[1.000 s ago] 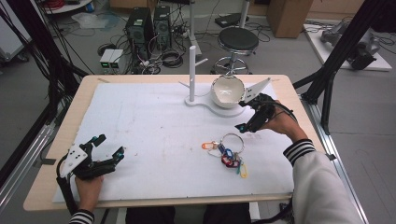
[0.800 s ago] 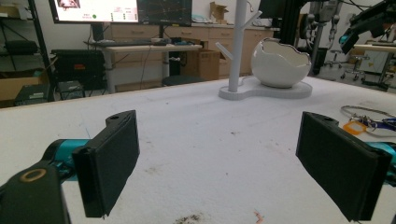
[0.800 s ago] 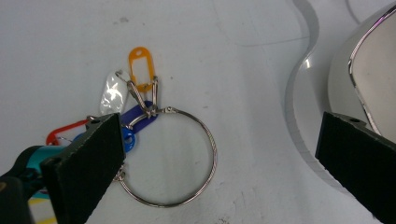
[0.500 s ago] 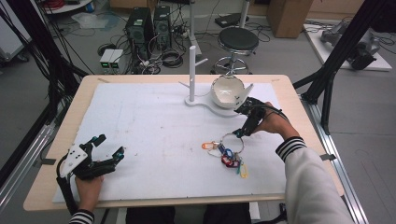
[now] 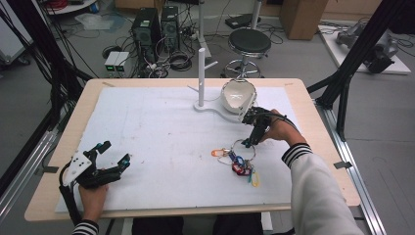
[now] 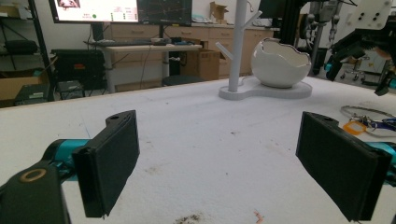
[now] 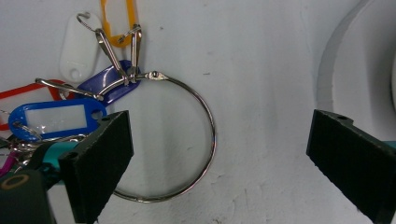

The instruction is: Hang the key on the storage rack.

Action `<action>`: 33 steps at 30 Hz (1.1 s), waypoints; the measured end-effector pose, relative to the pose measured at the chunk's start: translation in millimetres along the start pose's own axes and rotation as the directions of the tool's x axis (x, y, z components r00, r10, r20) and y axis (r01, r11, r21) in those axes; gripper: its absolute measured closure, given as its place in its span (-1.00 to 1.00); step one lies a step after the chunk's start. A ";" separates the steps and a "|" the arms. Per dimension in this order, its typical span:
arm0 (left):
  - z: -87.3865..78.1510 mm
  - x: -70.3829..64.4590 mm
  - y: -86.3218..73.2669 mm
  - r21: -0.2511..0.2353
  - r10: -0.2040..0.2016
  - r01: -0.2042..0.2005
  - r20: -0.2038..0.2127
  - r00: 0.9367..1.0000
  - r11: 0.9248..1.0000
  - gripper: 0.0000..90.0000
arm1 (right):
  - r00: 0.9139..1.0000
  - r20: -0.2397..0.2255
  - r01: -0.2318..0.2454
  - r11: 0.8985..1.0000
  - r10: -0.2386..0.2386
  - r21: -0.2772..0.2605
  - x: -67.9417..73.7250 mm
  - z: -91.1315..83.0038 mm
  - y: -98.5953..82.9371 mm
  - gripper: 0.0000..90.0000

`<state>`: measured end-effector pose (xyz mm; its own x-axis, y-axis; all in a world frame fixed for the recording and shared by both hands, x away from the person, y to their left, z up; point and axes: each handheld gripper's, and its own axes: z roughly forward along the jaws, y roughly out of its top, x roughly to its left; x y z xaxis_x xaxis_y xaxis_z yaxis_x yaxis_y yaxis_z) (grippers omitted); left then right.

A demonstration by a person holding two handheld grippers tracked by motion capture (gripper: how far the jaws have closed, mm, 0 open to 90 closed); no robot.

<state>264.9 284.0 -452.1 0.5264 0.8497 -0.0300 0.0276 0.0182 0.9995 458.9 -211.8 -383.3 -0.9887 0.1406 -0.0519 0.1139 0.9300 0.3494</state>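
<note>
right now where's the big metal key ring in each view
High view: the metal ring lies right of centre, under the right gripper.
Left gripper view: far right edge, by the orange tag.
Right gripper view: centre, between the open jaws.
Shared landmark: the white stand base.

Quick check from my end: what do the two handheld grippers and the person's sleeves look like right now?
Both grippers are black-framed with teal fittings and flat, rectangular black jaw pads. The left gripper carries a pale grey three-cornered plate with small dots on top, and a black cable trails from it toward the table edge. The right gripper looks mostly black. The person's sleeves are light grey with black-and-white striped cuffs.
</note>
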 end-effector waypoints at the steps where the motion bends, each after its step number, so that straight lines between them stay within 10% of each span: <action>1: -0.1 0.2 0.0 0.002 0.000 0.000 -0.001 1.000 1.000 -0.69 | 1.000 -0.004 -0.005 1.000 0.005 0.005 -0.4 2.0 0.0 -0.85; 33: 0.0 0.6 0.0 0.002 -0.004 0.004 -0.002 1.000 1.000 -0.69 | 0.996 0.005 0.082 0.981 -0.084 0.173 -1.6 20.3 20.0 0.19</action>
<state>265.3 284.4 -452.1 0.5248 0.8505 -0.0343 0.0314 0.0209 0.9993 464.7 -186.6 -395.3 -0.9943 0.0633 -0.0859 0.0473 0.9831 0.1769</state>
